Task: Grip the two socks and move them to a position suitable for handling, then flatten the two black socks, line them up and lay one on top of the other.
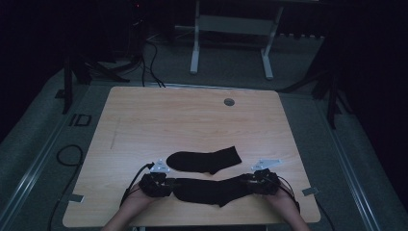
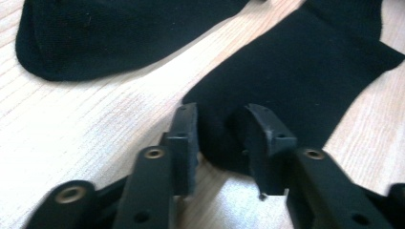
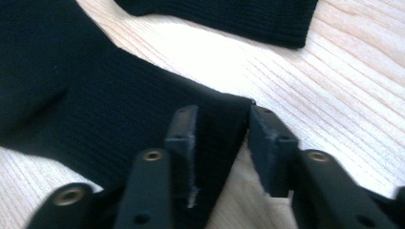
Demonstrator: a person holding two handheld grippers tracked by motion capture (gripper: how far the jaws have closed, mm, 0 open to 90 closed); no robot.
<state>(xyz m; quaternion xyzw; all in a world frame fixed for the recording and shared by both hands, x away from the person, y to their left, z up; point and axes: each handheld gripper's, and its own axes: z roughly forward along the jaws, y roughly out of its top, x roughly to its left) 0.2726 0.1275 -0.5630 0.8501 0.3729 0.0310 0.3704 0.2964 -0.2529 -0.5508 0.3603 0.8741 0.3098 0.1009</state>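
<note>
On the left, the left gripper point(image 1: 169, 183) sits low on the table point(image 1: 144, 120) at the toe end of the near sock point(image 1: 211, 190). In the left gripper view its jaws stand apart, with the rounded tip of the near sock point(image 2: 305, 81) lying between them; the pads look close to the cloth, but I cannot see them pinching it yet.

In the middle, the near sock lies flat and stretched sideways along the front edge, and the far sock point(image 1: 204, 160) rests just behind it, apart from it, with bare wood between the two.

On the right, the right gripper point(image 1: 246, 182) is at the open cuff end. In the right gripper view the corner of the near sock point(image 3: 119, 109) runs between the jaws, one finger point(image 3: 184, 129) lying over the cloth, the other beside its edge; there is a gap, so no firm grip.

What worries me: each side has only a thin bit of edge. If the jaws close on a single layer or the very tip, the cloth may slip out on lifting, or one end may rise while the other stays and the sock twists. A low drag could also catch the far sock.

No box, basket or drawer is on the table to hold anything.
</note>
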